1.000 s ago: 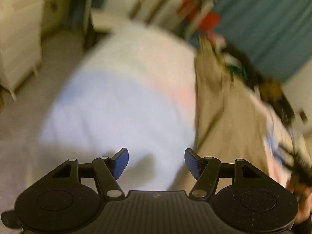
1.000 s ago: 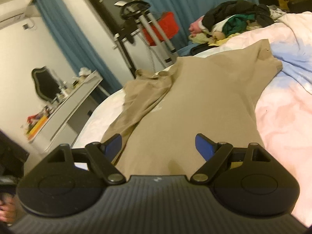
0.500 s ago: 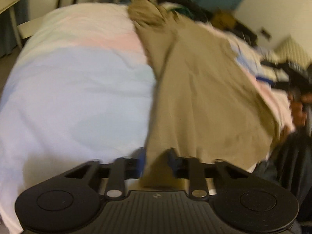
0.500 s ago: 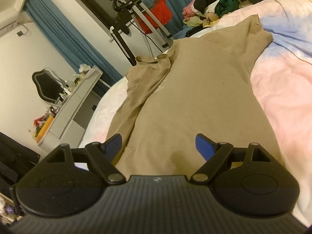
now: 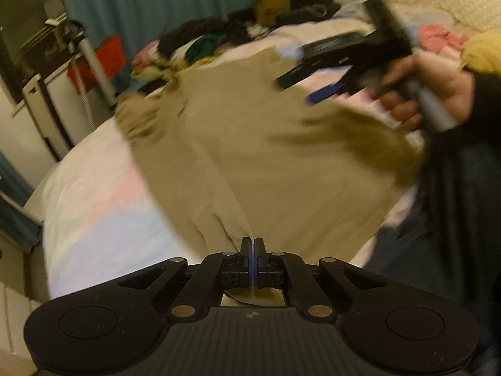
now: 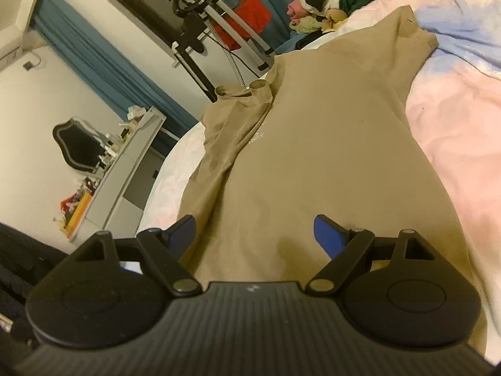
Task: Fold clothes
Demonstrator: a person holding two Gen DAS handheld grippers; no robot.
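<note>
Tan shirt [image 5: 266, 163] lies spread on the bed [image 5: 94, 213]; left gripper [image 5: 252, 247] pinches its hem, right gripper [image 6: 255, 228] hovers spread, needing its own grip.

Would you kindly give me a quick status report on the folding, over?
Left claw shut on tan shirt hem. Right claw open above it, holding nothing. Shirt spread on bed. Nothing in the way.

Matt tan cloth shirt [image 6: 313, 156]; soft pastel cloth bedding [image 6: 454, 119]; ribbed matt black plastic left tool [image 5: 252, 250].
</note>
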